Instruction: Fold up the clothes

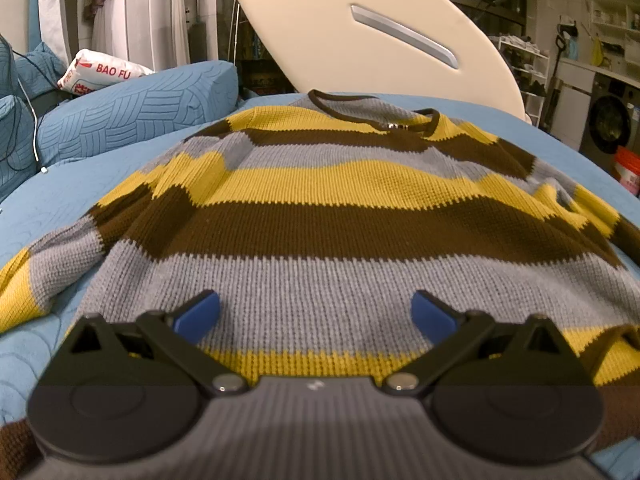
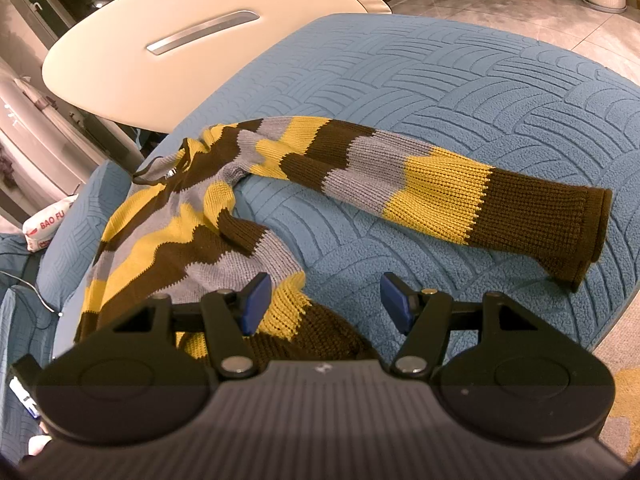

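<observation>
A knit sweater (image 1: 320, 224) with yellow, brown and grey stripes lies spread flat on a blue quilted cover (image 1: 60, 208), collar at the far side. My left gripper (image 1: 316, 316) is open and empty, just above the sweater's lower grey stripe near the hem. In the right wrist view the sweater (image 2: 168, 240) lies at the left, and one sleeve (image 2: 440, 188) stretches out to the right across the cover (image 2: 440, 80). My right gripper (image 2: 326, 304) is open and empty over the sweater's lower corner, with its left finger above the yellow and brown hem.
A cream oval headboard (image 1: 360, 32) with a metal slot stands behind the sweater. A blue cushion (image 1: 132, 116) and a white "BAO FU" bag (image 1: 100, 72) lie at the far left. A washing machine (image 1: 612, 120) and shelves stand at the right. Tiled floor (image 2: 500, 12) lies beyond the cover.
</observation>
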Motion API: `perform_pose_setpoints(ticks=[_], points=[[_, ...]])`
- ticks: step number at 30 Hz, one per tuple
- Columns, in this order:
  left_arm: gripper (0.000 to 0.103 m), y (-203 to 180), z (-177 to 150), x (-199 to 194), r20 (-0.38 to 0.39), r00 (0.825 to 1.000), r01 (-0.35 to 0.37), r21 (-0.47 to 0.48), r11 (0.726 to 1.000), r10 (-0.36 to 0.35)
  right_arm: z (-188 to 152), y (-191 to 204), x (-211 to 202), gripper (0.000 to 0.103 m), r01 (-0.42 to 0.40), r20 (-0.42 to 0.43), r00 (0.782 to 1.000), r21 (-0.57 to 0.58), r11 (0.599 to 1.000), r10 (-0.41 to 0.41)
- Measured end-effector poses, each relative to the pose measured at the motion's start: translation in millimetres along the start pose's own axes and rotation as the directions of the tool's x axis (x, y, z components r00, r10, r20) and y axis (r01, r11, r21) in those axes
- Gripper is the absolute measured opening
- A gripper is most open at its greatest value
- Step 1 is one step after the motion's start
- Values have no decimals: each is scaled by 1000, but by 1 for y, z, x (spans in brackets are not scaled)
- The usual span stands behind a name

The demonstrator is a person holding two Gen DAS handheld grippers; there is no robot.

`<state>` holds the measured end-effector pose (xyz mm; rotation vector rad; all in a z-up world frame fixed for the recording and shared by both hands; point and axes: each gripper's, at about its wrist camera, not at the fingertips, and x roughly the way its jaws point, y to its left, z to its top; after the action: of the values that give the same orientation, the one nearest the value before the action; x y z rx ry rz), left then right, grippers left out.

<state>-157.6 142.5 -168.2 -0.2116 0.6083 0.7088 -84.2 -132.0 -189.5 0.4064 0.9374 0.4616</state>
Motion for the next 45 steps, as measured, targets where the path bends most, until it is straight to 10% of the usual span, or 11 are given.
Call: perform_pose_setpoints(ticks=[45], points=[[103, 0, 0, 0, 1, 1000, -1, 13, 1000, 1, 0, 1, 1, 64, 7, -1, 1000, 0, 1000, -7]])
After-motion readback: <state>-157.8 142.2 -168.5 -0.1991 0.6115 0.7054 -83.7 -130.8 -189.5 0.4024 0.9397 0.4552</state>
